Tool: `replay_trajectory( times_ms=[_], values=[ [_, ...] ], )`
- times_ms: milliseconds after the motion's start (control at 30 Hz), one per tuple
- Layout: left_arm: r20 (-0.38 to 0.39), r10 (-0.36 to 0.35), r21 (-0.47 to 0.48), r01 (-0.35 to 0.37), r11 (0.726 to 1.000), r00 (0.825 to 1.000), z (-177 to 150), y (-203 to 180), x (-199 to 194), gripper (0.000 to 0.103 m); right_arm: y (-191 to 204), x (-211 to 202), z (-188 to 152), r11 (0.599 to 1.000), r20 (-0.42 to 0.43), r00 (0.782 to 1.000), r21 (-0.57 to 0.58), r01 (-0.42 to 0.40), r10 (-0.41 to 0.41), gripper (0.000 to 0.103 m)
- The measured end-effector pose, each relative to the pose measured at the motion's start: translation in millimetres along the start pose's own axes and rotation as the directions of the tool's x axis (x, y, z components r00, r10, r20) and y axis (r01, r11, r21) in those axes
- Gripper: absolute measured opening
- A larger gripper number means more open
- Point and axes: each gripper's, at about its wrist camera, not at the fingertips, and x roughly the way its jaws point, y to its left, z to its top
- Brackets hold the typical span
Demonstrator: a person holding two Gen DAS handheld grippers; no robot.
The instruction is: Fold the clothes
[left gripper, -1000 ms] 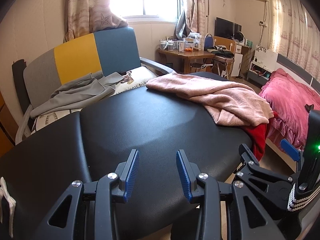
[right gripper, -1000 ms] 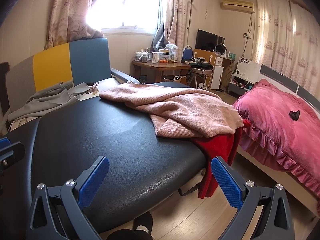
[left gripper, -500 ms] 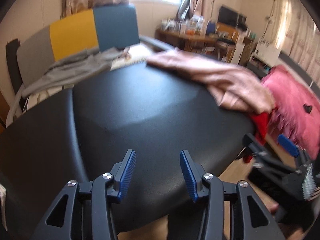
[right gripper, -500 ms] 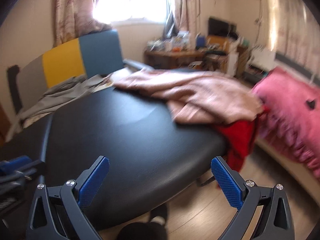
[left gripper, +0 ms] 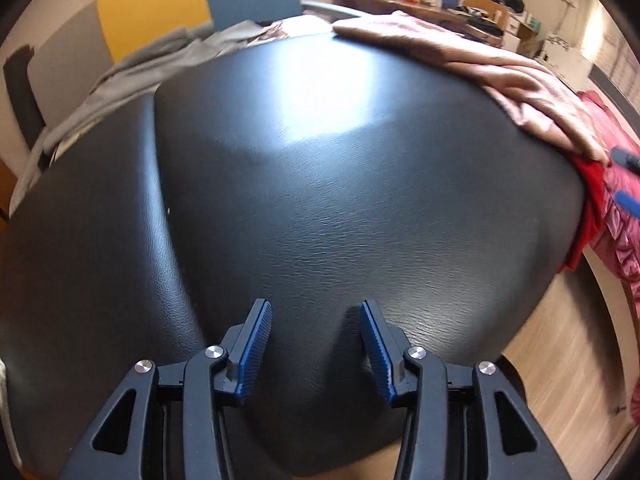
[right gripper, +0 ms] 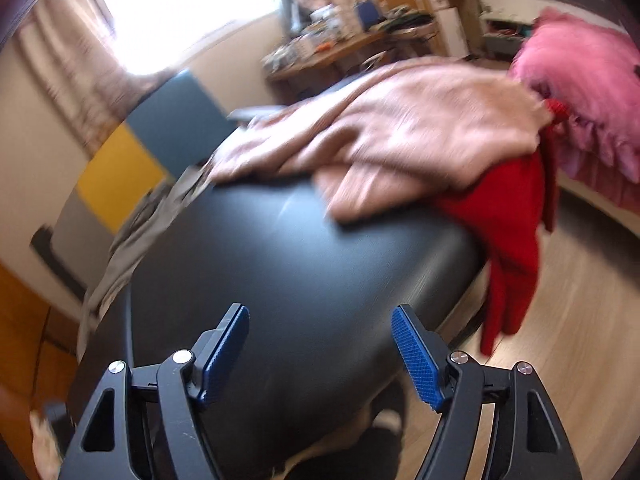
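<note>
Two hand-held grippers are seen from their own wrist cameras, poised low over a black padded table [left gripper: 340, 208]. The left gripper [left gripper: 316, 344] is held with its blue pads parted and nothing between them. The right gripper [right gripper: 320, 352] is spread wider, also empty, and its picture is blurred and tilted.

The clothes to be folded are found at the far right of the table. A pink knitted garment [right gripper: 400, 132] is draped in loose, rumpled layers there, not squared into a fold. From the right gripper it is placed between twelve and one o'clock, across a stretch of bare table. From the left gripper the same pink garment [left gripper: 500, 64] is placed toward one to two o'clock, well apart. Its long axis is laid along the far edge, running from about eleven o'clock round to two o'clock in the left view.

A red garment [right gripper: 508, 232] is partly trapped beneath the pink one and is hung over the table's right edge toward the floor, at about two o'clock from the right gripper.

A grey garment [left gripper: 132, 76] is heaped on a chair at ten o'clock from the left gripper.

The right gripper is judged the nearer to the pink and red pile
</note>
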Motion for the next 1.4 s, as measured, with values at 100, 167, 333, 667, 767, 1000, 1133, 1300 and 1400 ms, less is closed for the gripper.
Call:
replay_trajectory(
  times_ms=[100, 167, 333, 667, 767, 1000, 1133, 1300, 1400],
  values=[
    [-0.009, -0.043, -0.009, 0.043, 0.999, 0.999, 18, -2, 8, 0.047, -5, 7, 40, 0.997, 0.042, 0.996, -0.025, 0.078, -0.077, 0.084],
    [-0.017, -0.082, -0.006, 0.082, 0.997, 0.996, 35, -7, 13, 0.047, -13, 15, 69, 0.993, 0.057, 0.992, -0.026, 0.115, -0.113, 0.086],
    [-0.033, -0.284, 0.037, 0.285, 0.958, 0.958, 105, -41, 17, 0.047, -46, 47, 120, 0.986, 0.076, 0.984, 0.04, 0.161, -0.164, 0.086],
    [-0.146, -0.555, -0.113, 0.543, 0.832, 0.819, 281, -107, 71, 0.045, -90, 107, 126, 0.985, 0.014, 0.988, 0.074, 0.153, -0.155, 0.092],
    [-0.158, -0.581, -0.153, 0.562, 0.813, 0.798, 315, -121, 91, 0.045, -81, 111, 122, 0.986, 0.031, 0.986, -0.009, 0.165, -0.165, 0.1],
    [-0.183, -0.615, -0.342, 0.537, 0.772, 0.767, 372, -154, 165, 0.045, -71, 117, 116, 0.972, 0.077, 0.98, -0.134, 0.194, -0.185, 0.103],
    [-0.22, -0.636, -0.46, 0.496, 0.736, 0.74, 382, -163, 202, 0.045, -73, 117, 114, 0.974, 0.095, 0.981, -0.135, 0.181, -0.169, 0.103],
    [-0.17, -0.627, -0.49, 0.487, 0.723, 0.76, 384, -170, 220, 0.021, -72, 121, 112, 0.97, 0.112, 0.978, -0.152, 0.192, -0.176, 0.103],
    [-0.12, -0.608, -0.444, 0.506, 0.74, 0.785, 388, -165, 208, 0.009, -69, 121, 109, 0.965, 0.109, 0.977, -0.167, 0.201, -0.185, 0.103]
  ],
)
